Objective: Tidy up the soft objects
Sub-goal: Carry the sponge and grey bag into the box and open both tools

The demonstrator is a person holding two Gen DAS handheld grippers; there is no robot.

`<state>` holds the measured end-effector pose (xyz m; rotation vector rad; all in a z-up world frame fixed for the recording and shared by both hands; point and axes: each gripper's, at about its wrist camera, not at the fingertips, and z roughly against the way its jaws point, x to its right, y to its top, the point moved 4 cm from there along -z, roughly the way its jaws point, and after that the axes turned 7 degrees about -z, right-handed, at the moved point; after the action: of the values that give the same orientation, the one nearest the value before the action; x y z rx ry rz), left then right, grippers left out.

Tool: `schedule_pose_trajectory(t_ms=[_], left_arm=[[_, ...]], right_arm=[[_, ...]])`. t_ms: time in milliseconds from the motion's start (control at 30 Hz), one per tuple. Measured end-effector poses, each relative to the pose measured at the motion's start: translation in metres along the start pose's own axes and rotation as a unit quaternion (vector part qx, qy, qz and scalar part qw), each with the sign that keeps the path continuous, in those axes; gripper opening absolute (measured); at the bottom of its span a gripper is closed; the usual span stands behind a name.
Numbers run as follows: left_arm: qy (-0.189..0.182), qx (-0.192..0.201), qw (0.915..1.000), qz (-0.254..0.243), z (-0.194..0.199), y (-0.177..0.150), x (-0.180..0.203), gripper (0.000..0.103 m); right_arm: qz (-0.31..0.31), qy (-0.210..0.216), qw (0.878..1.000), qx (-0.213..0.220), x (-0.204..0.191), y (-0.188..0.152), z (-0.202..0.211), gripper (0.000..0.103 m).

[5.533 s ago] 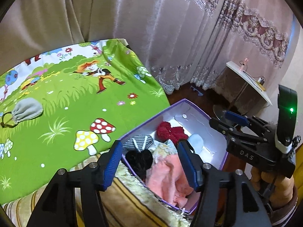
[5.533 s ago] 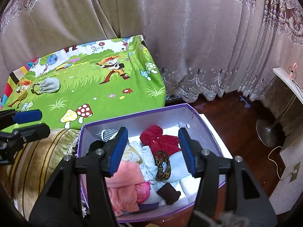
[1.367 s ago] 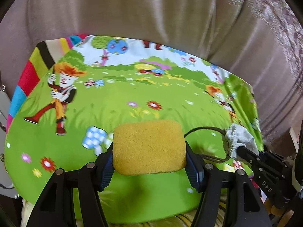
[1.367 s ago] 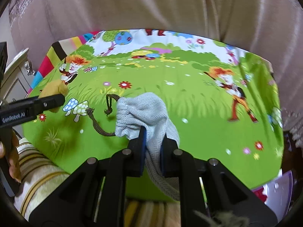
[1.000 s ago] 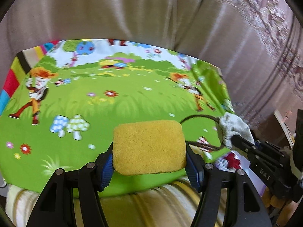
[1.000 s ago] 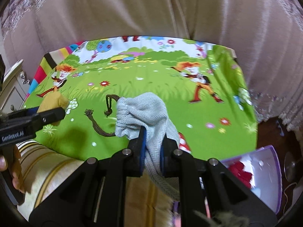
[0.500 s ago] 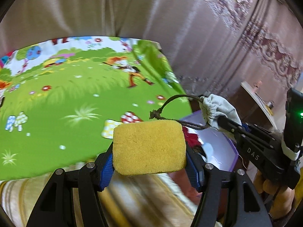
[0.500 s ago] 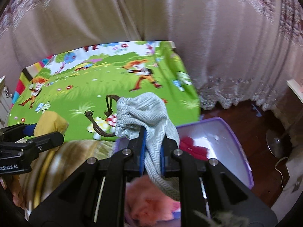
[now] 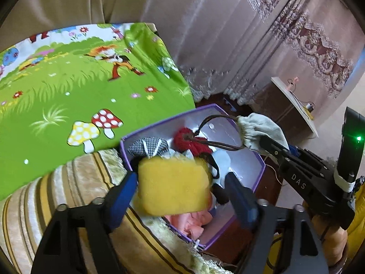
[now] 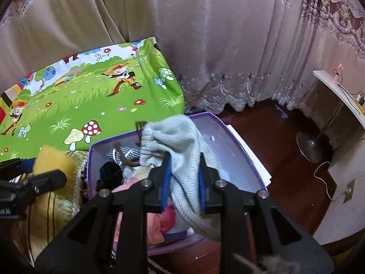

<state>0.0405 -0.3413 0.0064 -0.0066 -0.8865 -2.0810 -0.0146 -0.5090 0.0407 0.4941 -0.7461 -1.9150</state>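
1. Beige curtains [image 10: 205, 34] with a lace hem hang behind a bed spread with a green cartoon sheet [image 9: 68, 86]. A dark wooden floor [image 10: 273, 141] lies to the right, with a white-topped side table [image 10: 337, 91] against the wall.
2. A purple box [image 10: 241, 155] stands beside the bed, straight ahead of and below both grippers. A striped beige blanket [image 9: 34, 194] lies to its left, under the left gripper.
3. The box already holds a red knitted piece [image 9: 191, 141], a black-and-white checked item [image 9: 148, 146], something black [image 10: 109, 171] and pink cloth [image 9: 194, 221]. These crowd the floor of the box.
4. The left gripper [image 9: 180, 187] has just been opening. Its jaws stand wide, and a gap shows on the right side between pad and sponge.
5. The yellow sponge [image 9: 173, 185] sits between those jaws, blurred, over the near left corner of the box. It is a thick rectangular block with rounded corners and a rough face.
6. The right gripper [image 10: 183, 178] has just been opening a little. The grey drawstring pouch [image 10: 178, 141] lies between its blue pads, which stand slightly apart from the cloth.
7. The pouch is herringbone-woven, gathered at the neck, with a dark brown cord [image 9: 216, 141] trailing over the box.
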Motion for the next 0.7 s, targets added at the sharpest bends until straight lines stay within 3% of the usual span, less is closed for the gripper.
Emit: schedule_pose_trajectory(t_ms=[100, 200, 300, 467, 700], left_arm=[[-0.010, -0.013, 0.9999, 0.000, -0.003, -0.004, 0.003, 0.085], [-0.022, -0.036, 0.9990, 0.015, -0.007, -0.013, 0.000, 0.085], [-0.038, -0.063, 0.9965, 0.038, -0.009, -0.028, -0.005, 0.085], [-0.015, -0.055, 0.9981, 0.023, 0.003, -0.039, 0.002, 0.086], [-0.014, -0.050, 0.9986, 0.012, 0.001, -0.041, 0.004, 0.093]], right_arm=[[-0.001, -0.004, 1.000, 0.002, 0.001, -0.003, 0.004, 0.047], [-0.001, -0.009, 1.000, 0.003, 0.000, -0.006, 0.010, 0.056], [0.001, -0.015, 1.000, 0.002, -0.001, -0.010, 0.015, 0.059], [0.001, -0.015, 1.000, -0.002, -0.001, -0.020, 0.028, 0.061], [-0.006, -0.021, 1.000, -0.008, 0.007, -0.033, 0.043, 0.062]])
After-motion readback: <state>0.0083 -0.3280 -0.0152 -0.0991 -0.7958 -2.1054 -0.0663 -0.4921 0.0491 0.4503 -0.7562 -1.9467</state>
